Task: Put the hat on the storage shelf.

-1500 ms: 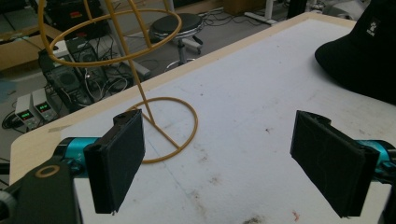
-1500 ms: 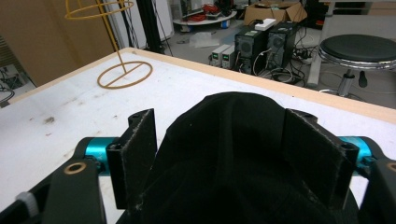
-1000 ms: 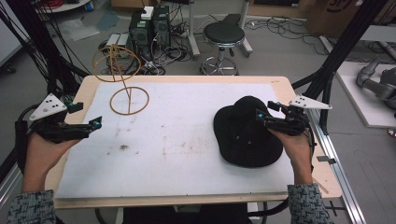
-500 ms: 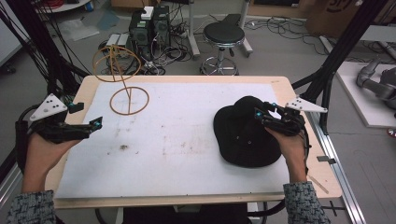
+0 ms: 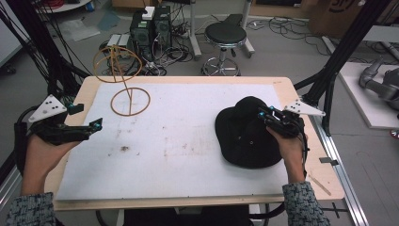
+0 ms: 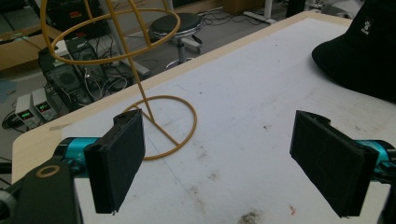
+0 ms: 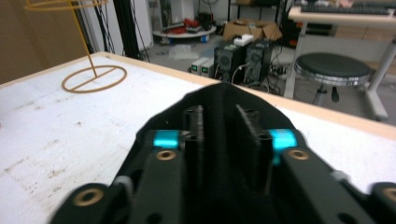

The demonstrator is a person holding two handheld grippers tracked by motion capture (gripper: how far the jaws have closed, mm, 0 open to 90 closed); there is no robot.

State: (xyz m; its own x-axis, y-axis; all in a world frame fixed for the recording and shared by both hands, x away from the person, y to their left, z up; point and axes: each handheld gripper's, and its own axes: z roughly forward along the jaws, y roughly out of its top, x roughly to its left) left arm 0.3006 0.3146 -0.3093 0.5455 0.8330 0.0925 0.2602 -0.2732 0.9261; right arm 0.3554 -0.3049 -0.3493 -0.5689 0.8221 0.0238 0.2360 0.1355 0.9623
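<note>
— Two grippers from above: what was each doing?
— At right of frame, the right gripper (image 5: 265, 116) pinched the black hat's (image 5: 244, 141) crown; the left gripper (image 5: 89, 129) hovered at left.
— Left gripper view?
— Jaws wide, empty; wire stand (image 6: 140, 84) upper left.
— Right gripper view?
— Jaws narrow, clamping hat fabric. Probably the grasp step; lifting toward the stand seemed next.

Beyond the light wooden tabletop (image 5: 301, 94) with its white stained mat (image 5: 188, 136), a round black swivel stool (image 5: 226, 35) stands on grey floor (image 5: 282, 52) (cables everywhere) near black electronics boxes (image 5: 150, 28).
</note>
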